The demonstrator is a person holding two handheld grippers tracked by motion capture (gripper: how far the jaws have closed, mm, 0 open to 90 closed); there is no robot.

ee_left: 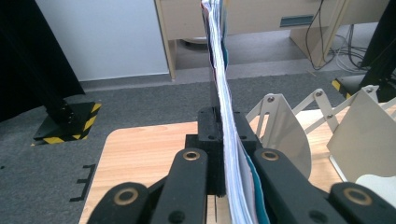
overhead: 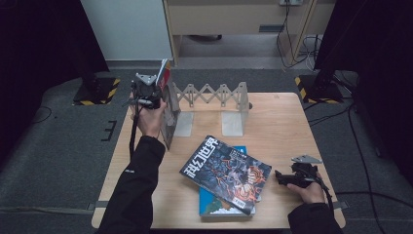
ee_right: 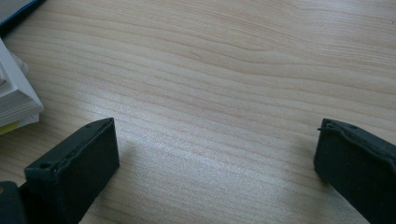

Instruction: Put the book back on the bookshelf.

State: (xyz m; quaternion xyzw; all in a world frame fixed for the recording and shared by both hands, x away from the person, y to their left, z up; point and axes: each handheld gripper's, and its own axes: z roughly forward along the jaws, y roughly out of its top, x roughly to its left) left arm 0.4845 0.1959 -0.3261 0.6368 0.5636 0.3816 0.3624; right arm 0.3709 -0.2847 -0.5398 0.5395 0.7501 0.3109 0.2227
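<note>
We see the left gripper's (ee_left: 223, 154) jaws pinching a thin magazine (ee_left: 219, 84) that stands upright on its edge at the far left of the table (overhead: 277, 122), its spine rising well above the jaws. The right gripper's (ee_right: 217, 154) jaws are spread wide with bare wood between them; it rests low at the table's right edge, well apart from the work.

Around the held magazine, the largest thing is the grey rack (overhead: 214, 97), an accordion frame with flat dividers along the far edge. The magazine stands just beside its leftmost divider (ee_left: 280, 135), to that plate's left in the left gripper view. Nearer us, a dark magazine (overhead: 226, 170) lies tilted over a blue book (overhead: 214, 204) mid-table. The book's white page edges (ee_right: 14, 100) show just left of the right gripper.
</note>
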